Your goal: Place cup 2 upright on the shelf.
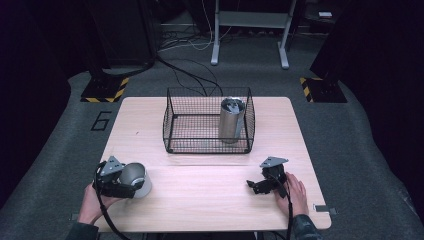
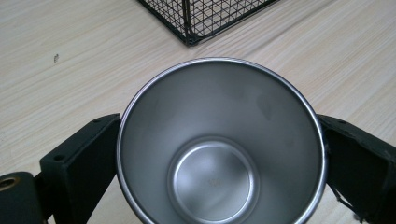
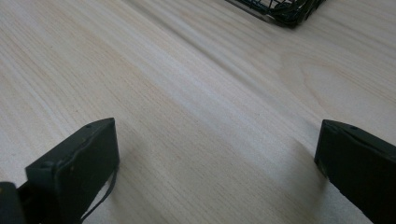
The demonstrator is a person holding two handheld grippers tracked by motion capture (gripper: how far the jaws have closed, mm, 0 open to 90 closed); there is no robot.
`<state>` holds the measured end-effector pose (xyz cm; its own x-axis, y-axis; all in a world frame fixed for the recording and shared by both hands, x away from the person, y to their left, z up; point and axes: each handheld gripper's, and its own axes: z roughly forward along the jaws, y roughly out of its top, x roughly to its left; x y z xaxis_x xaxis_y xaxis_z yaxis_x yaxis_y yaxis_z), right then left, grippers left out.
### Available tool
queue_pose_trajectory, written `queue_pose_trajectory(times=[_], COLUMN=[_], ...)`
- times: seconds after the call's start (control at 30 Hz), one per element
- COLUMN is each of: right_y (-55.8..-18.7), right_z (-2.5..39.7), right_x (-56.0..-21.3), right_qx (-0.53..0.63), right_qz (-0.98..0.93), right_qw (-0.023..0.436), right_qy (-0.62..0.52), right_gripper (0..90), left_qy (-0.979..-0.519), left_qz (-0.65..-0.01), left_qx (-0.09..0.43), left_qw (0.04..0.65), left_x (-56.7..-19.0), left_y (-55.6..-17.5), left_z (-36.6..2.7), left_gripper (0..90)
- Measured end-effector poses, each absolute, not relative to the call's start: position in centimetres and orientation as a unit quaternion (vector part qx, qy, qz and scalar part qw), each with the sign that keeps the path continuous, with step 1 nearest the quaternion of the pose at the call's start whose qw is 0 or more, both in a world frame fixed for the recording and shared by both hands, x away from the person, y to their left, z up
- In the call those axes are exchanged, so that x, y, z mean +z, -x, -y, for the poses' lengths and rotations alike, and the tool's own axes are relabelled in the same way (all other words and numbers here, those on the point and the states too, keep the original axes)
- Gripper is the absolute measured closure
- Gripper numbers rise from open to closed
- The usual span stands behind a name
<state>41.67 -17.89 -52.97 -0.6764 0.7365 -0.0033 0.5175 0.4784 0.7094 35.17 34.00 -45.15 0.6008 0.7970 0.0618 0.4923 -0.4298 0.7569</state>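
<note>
Here the steel cup [image 2: 219,144] sits clamped between left jaws; right jaws gape empty

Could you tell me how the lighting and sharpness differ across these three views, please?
High view: the table is brightly lit, the surroundings fall dark. Left gripper view: soft reflections inside the steel cup, its rim sharp, the wire basket sharp too. Right gripper view: the fingers are blurred and cast soft shadows.

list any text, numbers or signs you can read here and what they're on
"6": a large dark number on the grey floor, left of the table.
Yellow-and-black hazard stripes with no wording, on two dark stand bases on the floor.
No readable lettering on the steel cup, the tall metal cylinder, the wire basket or either tool.
</note>
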Motion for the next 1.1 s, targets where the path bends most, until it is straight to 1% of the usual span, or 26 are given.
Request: queue_pose_trajectory(times=[0.33,0.67,0.87,1.0,1.1], right_y=[-41.7,-41.7,-41.7,-41.7,-41.7], right_z=[17.9,17.9,17.9,17.9,17.9], right_x=[-53.0,-53.0,-53.0,-53.0,-53.0], right_qx=[0.353,0.353,0.352,0.352,0.352], right_qz=[-0.845,-0.845,-0.845,-0.845,-0.845], right_qw=[0.158,0.158,0.158,0.158,0.158], right_qy=[-0.369,-0.369,-0.369,-0.369,-0.369], right_gripper=[0.0,0.0,0.0,0.0,0.0], left_qy=[-0.822,-0.811,-0.81,-0.82,-0.826], left_qz=[-0.393,-0.411,-0.402,-0.377,-0.369], left_qx=[0.205,0.199,0.199,0.188,0.188], left_qw=[0.358,0.365,0.378,0.386,0.381], left_x=[-45.1,-44.5,-43.2,-42.5,-42.2], left_y=[-35.3,-35.6,-35.4,-35.5,-35.6], left_z=[-33.9,-34.2,-33.8,-33.0,-32.4], left_gripper=[5.9,6.0,6.1,6.0,6.0])
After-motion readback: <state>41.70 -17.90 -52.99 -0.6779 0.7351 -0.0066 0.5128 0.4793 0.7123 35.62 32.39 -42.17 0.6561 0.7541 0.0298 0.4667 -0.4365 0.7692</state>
